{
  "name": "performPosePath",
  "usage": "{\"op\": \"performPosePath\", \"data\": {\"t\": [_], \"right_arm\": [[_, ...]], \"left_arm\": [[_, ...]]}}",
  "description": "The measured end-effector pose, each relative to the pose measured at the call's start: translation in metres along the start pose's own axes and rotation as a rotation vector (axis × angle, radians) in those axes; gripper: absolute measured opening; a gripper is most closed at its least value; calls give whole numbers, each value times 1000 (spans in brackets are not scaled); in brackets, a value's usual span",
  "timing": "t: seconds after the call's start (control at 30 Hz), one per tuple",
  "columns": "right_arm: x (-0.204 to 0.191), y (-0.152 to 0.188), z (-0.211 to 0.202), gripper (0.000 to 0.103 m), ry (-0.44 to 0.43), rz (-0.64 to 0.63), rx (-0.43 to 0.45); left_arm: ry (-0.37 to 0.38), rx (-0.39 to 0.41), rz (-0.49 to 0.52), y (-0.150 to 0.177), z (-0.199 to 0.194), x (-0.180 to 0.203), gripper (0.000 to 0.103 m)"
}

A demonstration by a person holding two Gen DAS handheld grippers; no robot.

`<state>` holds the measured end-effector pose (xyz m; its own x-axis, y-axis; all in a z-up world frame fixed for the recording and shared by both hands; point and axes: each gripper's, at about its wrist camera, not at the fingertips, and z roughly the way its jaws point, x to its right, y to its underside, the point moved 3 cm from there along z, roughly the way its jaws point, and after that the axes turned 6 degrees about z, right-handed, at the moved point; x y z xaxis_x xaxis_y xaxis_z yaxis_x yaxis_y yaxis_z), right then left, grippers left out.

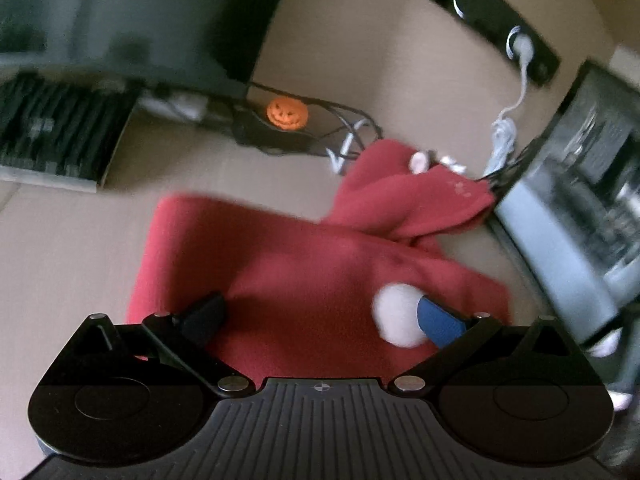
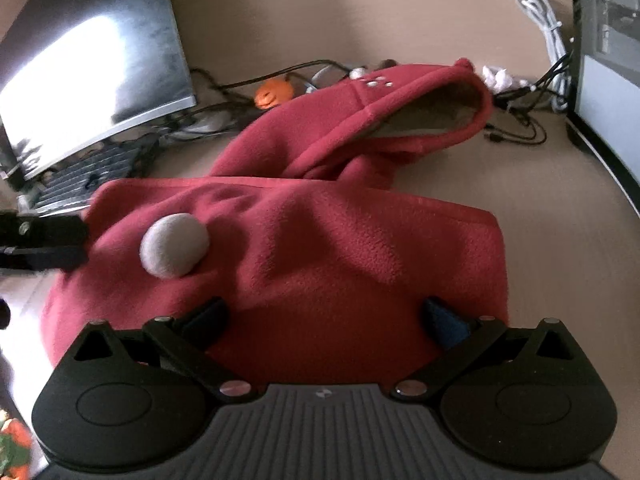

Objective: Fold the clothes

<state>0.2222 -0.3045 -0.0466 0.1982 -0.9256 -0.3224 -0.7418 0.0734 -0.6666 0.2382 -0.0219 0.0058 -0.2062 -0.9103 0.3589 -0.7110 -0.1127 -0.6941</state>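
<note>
Red fleece hoodie [image 2: 304, 248] is seen lying partly folded on the table [image 2: 560, 208], with both sets of fingers spread wide over its near hem.

Nothing is gripped by the left gripper [image 1: 322, 320] or the right gripper [image 2: 326, 320]. The near edge is best pinched at both corners and carried evenly toward the hood [image 2: 400, 100]. Beyond, free room is limited by the keyboard [image 2: 88, 176], cables [image 2: 516, 132] and monitor [image 2: 92, 60].

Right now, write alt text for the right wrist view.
A red fleece hoodie with a white pom-pom lies on a beige desk, hood toward the back. The open right gripper hovers over its near edge, a monitor back left.
</note>
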Motion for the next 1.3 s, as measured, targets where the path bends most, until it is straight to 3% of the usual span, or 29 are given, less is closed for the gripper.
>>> {"op": "performPosePath", "data": {"t": [0.13, 0.23, 0.33, 0.43, 0.57, 0.7, 0.83, 0.93, 1.0, 1.1, 1.17, 1.3], "right_arm": [[15, -20, -37, 103, 61, 39, 132], [34, -34, -38, 103, 177, 64, 196], [52, -38, -8, 103, 396, 46, 109], [57, -26, 12, 103, 510, -7, 39], [51, -8, 4, 103, 505, 1, 48], [41, 14, -6, 103, 460, 21, 37], [18, 41, -14, 103, 293, 60, -22], [-23, 59, -15, 103, 172, -34, -56], [-48, 65, -18, 103, 100, -129, -65], [-57, 47, -40, 103, 6, -173, -4], [-49, 27, -56, 103, -32, -140, 56], [-14, -16, -59, 103, 81, -86, 164]], "left_arm": [[142, -59, -106, 15, -25, 6, 103], [239, -116, -152, 27, -26, 11, 103], [214, -169, -178, 39, -9, 13, 103], [197, -165, -162, 41, -3, 17, 103], [205, -169, -152, 39, 1, 14, 103], [138, -144, -136, 17, 12, -4, 103], [70, -120, -120, -6, 23, -23, 103], [18, -101, -107, -22, 31, -36, 103], [-56, -95, -65, -37, 43, -45, 103], [-109, -83, -67, -55, 41, -50, 103], [-82, -46, -67, -60, 26, -45, 103], [3, -31, -34, -47, -2, -26, 103]]}}
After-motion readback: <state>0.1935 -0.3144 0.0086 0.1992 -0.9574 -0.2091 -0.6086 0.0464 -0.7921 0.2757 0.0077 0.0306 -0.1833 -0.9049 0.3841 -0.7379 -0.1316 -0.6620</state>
